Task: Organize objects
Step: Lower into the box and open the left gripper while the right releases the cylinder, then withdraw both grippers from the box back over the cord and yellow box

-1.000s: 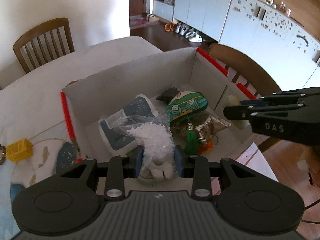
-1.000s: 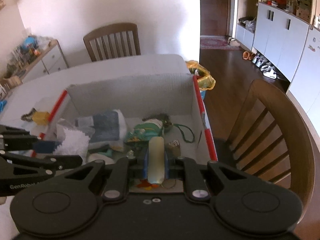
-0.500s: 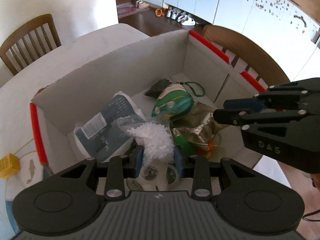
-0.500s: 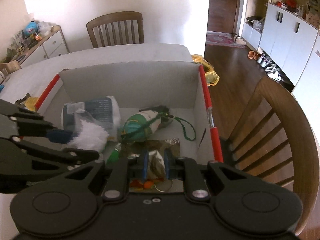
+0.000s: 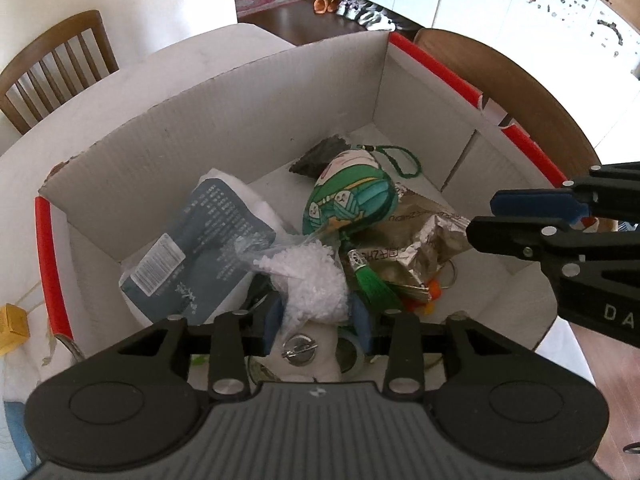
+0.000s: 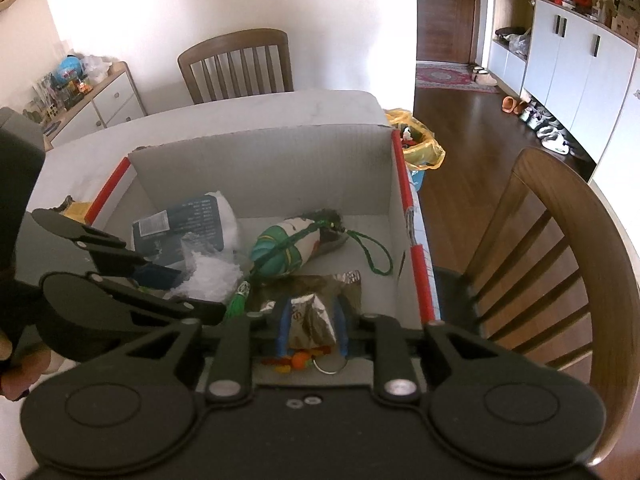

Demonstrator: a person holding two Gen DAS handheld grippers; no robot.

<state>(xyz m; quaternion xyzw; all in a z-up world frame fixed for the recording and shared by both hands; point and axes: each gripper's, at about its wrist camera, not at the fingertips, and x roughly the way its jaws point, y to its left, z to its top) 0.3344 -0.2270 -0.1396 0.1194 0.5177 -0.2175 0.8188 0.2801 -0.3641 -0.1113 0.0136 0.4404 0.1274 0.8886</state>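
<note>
A white cardboard box [image 5: 240, 120] with red edges holds several items. My left gripper [image 5: 317, 320] reaches down into it. A clear bag of white pellets [image 5: 312, 280] lies between its blue pads, and the jaws are opening, with a small gap on the right side. My right gripper [image 6: 311, 328] hovers over a crumpled silver foil packet [image 6: 312, 312]. Its jaws are narrow and opening, with nothing pinched. In the left wrist view the right gripper [image 5: 484, 216] has an empty slit between its fingers. A green patterned pouch [image 5: 352, 204] lies mid-box.
A grey-blue package [image 5: 200, 248] leans in the box's left part. Orange bits and a key ring [image 6: 320, 362] lie near the front wall. A small yellow block [image 5: 12, 322] sits on the table outside. A wooden chair [image 6: 560, 260] stands close on the right.
The pale cylinder my right gripper held is gone from its fingers, which have parted slightly. My left gripper sank into the box with the pellet bag and its pads widened.
</note>
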